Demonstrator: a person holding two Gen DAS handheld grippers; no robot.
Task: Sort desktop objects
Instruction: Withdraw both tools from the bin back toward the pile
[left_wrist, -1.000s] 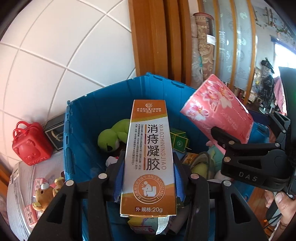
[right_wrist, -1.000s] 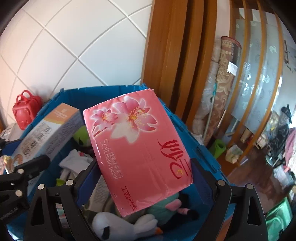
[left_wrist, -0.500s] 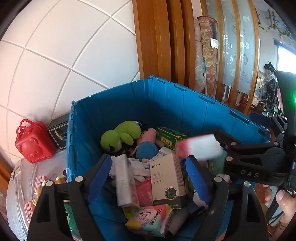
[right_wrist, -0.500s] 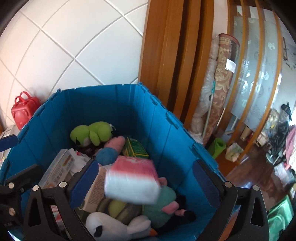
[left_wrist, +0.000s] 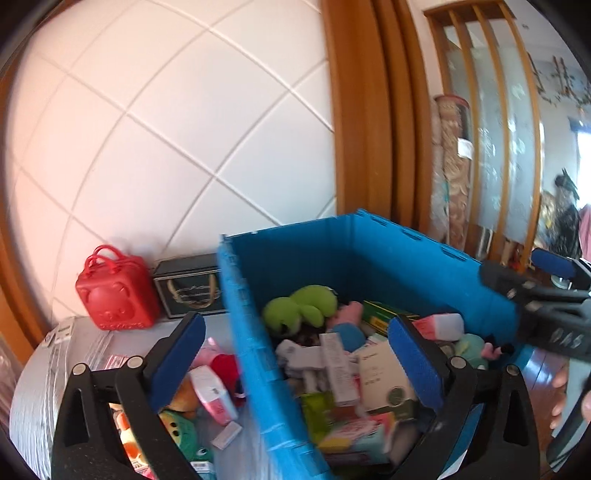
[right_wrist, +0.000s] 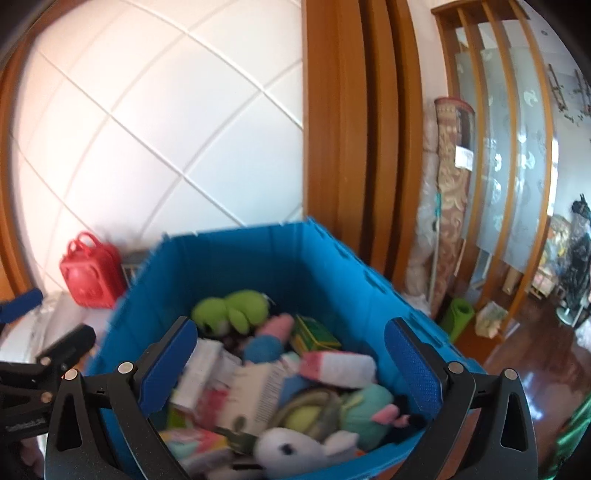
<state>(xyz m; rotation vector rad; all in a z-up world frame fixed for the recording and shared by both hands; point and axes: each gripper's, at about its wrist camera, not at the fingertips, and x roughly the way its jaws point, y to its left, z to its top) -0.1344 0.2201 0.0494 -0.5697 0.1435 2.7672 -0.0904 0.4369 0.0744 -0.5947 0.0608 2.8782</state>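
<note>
A blue plastic crate (left_wrist: 255, 373) (right_wrist: 325, 258) holds several boxes and plush toys, with a green plush (left_wrist: 299, 306) (right_wrist: 232, 306) at its back. The pink tissue pack (left_wrist: 439, 326) (right_wrist: 336, 363) lies inside on the pile. A long white box (left_wrist: 338, 365) lies among the boxes. My left gripper (left_wrist: 295, 362) is open and empty, straddling the crate's left wall. My right gripper (right_wrist: 291, 363) is open and empty above the crate. The right gripper's body (left_wrist: 546, 314) shows at the right of the left wrist view.
A red pig-faced case (left_wrist: 114, 291) (right_wrist: 90, 275) and a dark box (left_wrist: 190, 291) stand against the tiled wall. Plush toys and small packs (left_wrist: 210, 391) lie on the grey tabletop (left_wrist: 48, 373) left of the crate. Wooden door frame and floor are at right.
Both grippers opened and dropped their loads into the crate: the orange-and-white box from the left, the pink tissue pack from the right. The left gripper has since shifted left over the crate wall.
</note>
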